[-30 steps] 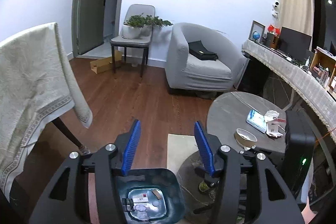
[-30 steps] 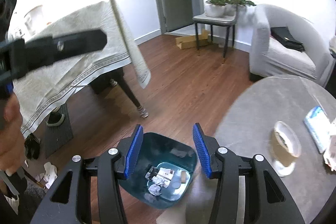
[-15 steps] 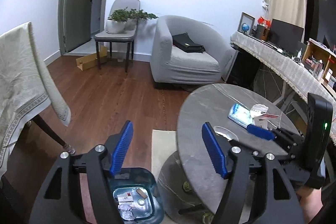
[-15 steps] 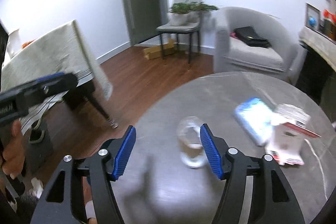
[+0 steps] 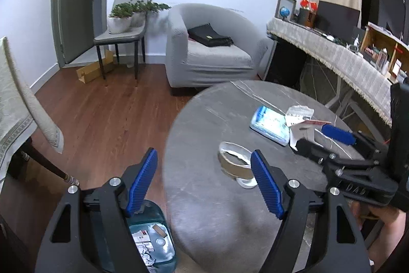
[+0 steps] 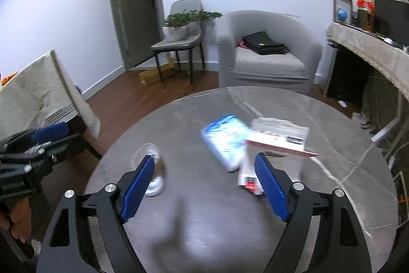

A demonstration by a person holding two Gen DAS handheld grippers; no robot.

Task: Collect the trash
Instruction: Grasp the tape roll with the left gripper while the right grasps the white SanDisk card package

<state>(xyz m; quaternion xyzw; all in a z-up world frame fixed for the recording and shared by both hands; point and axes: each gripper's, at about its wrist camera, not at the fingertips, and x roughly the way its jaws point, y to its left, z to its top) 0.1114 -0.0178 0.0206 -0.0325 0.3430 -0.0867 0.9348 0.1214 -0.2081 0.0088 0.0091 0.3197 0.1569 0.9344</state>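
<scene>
a living room with a wood floor fills the frames, and a round grey table (image 6: 230,196) takes the centre. at lower left in the left view sits a teal trash bin (image 5: 153,244) holding crumpled scraps. the left gripper (image 5: 204,183) and right gripper (image 6: 202,186) both hang spread, empty. mid-table lie a blue packet (image 6: 225,140), a torn carton (image 6: 276,140) and a paper cup (image 5: 235,163).

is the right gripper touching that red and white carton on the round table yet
Cannot tell. In the right wrist view the right gripper is open, and one blue fingertip overlaps the red and white carton, hiding any gap.
</scene>
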